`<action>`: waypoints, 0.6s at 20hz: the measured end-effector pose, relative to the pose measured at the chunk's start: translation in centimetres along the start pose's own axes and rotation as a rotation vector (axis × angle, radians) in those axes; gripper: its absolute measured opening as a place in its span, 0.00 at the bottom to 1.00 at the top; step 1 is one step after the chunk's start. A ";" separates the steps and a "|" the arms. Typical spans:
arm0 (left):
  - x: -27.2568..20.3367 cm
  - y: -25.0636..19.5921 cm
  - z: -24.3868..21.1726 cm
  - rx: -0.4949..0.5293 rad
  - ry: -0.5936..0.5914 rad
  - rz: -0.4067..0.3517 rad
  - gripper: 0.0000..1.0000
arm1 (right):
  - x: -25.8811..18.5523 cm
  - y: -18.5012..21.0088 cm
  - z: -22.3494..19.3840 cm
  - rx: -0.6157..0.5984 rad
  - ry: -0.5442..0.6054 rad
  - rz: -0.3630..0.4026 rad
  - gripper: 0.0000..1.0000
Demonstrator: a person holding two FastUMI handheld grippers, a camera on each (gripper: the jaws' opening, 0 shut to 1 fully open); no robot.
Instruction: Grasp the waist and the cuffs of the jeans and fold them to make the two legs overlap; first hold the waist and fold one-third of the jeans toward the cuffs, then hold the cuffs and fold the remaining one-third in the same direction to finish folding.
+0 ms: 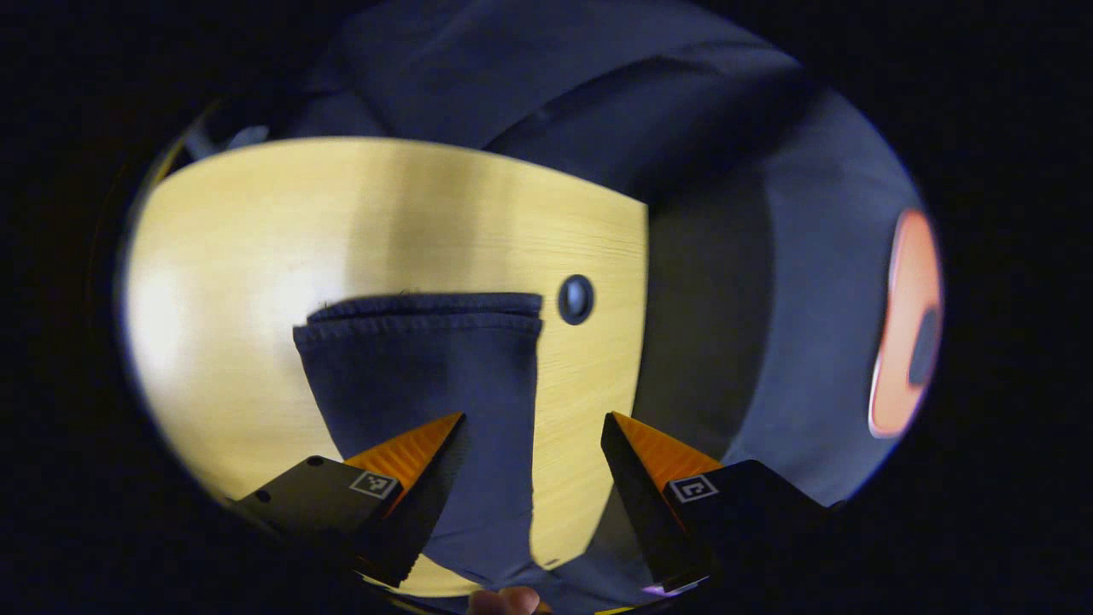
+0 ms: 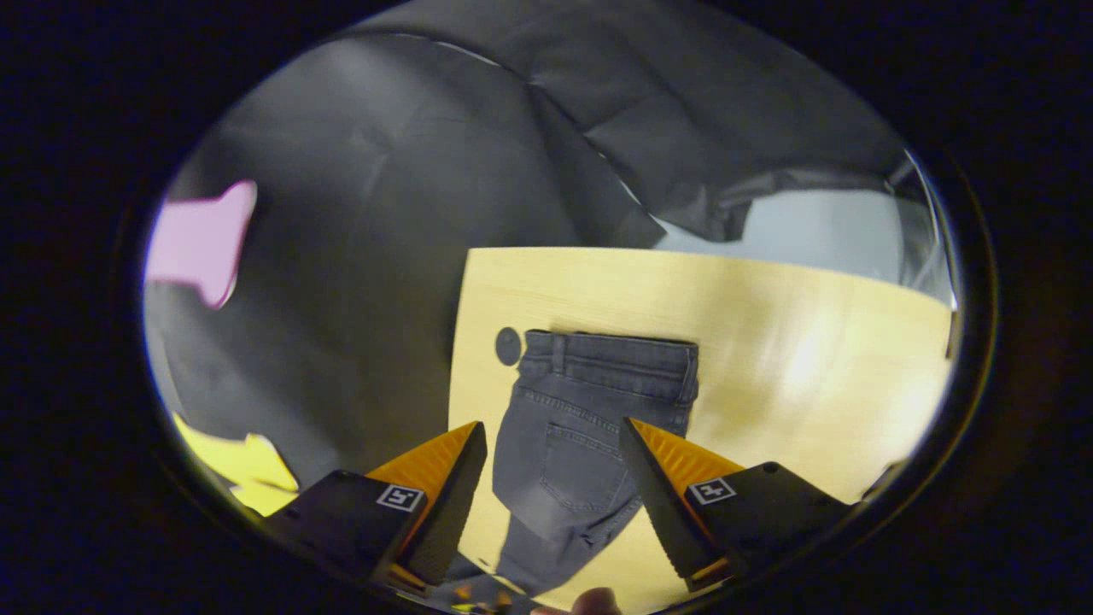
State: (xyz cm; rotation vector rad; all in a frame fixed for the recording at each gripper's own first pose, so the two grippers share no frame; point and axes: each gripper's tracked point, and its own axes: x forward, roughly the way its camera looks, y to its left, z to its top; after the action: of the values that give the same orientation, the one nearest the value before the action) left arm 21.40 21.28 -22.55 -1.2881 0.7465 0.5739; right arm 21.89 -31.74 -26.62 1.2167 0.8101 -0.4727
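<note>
The left claw [image 1: 534, 427] is hovering spread above the cuffs [image 1: 420, 316] of the dark jeans [image 1: 435, 401], pinching nothing. The right claw [image 2: 553, 431] is likewise hanging spread over the seat and back pocket [image 2: 581, 461], with the waist [image 2: 619, 350] lying farther on. The jeans are lying flat, legs overlapped, on the pale wooden surface [image 2: 768, 342], a small dark round disc [image 2: 508, 345] sitting just beside the waistband.
</note>
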 end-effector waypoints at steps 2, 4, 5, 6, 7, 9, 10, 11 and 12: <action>-3.5 -2.3 -0.1 0.282 -0.117 -0.058 0.99 | -3.0 0.9 -1.0 -0.177 -0.058 0.055 0.96; -8.3 -5.4 -1.5 0.562 -0.250 -0.134 0.99 | -5.6 1.6 -2.5 -0.376 -0.127 0.114 0.96; -10.8 -6.6 -2.3 0.674 -0.318 -0.172 0.99 | -6.6 1.8 -3.6 -0.485 -0.157 0.139 0.96; -13.0 -7.4 -3.2 0.752 -0.384 -0.196 0.99 | -7.9 1.7 -4.6 -0.584 -0.191 0.159 0.96; -14.6 -8.5 -4.2 0.815 -0.430 -0.227 0.99 | -8.7 1.3 -5.2 -0.671 -0.239 0.171 0.96; -17.6 -8.3 -7.9 0.911 -0.493 -0.255 0.99 | -10.1 -0.2 -6.5 -0.800 -0.331 0.148 0.96; -18.6 -7.7 -9.5 0.957 -0.511 -0.271 0.99 | -10.6 -1.3 -7.6 -0.859 -0.348 0.131 0.96; -19.6 -6.7 -11.1 1.000 -0.533 -0.276 0.99 | -10.7 -2.7 -8.0 -0.912 -0.370 0.094 0.96; -19.6 -5.2 -12.3 1.037 -0.552 -0.282 0.99 | -10.9 -4.0 -8.2 -0.967 -0.402 0.060 0.96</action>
State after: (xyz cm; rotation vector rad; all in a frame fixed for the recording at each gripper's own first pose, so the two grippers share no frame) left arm 10.55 8.76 -5.57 -0.2272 0.2885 0.2135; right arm 9.63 -26.25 -21.87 0.2313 0.5325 -0.2046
